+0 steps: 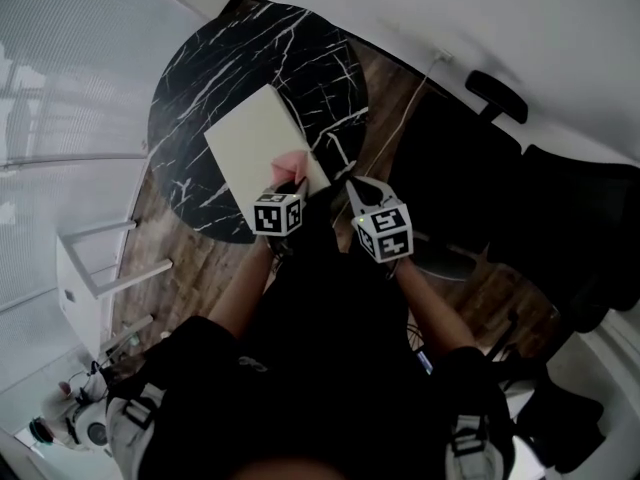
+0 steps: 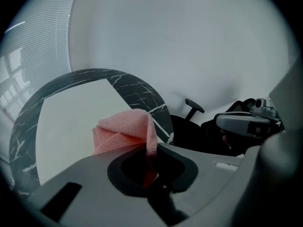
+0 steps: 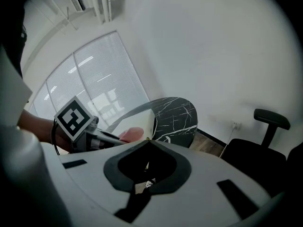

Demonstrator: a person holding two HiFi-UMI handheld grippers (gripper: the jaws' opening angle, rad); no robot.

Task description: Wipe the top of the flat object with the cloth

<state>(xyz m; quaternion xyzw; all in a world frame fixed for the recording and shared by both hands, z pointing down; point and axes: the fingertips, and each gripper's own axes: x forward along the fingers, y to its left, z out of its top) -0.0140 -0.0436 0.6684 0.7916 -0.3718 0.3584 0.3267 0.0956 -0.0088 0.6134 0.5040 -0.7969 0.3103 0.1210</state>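
Observation:
A cream flat board lies on a round black marble table. My left gripper is shut on a bunched pink cloth, which rests on the board's near right corner. In the left gripper view the cloth rises out of the jaws over the board. My right gripper hovers just right of the left one, at the table's near edge, off the board. Its jaws meet with nothing between them. The right gripper view shows the cloth and board to the left.
A black office chair stands right of the table on the wooden floor, with a cable running to a wall socket. A white shelf frame stands to the left. Window blinds fill the left side.

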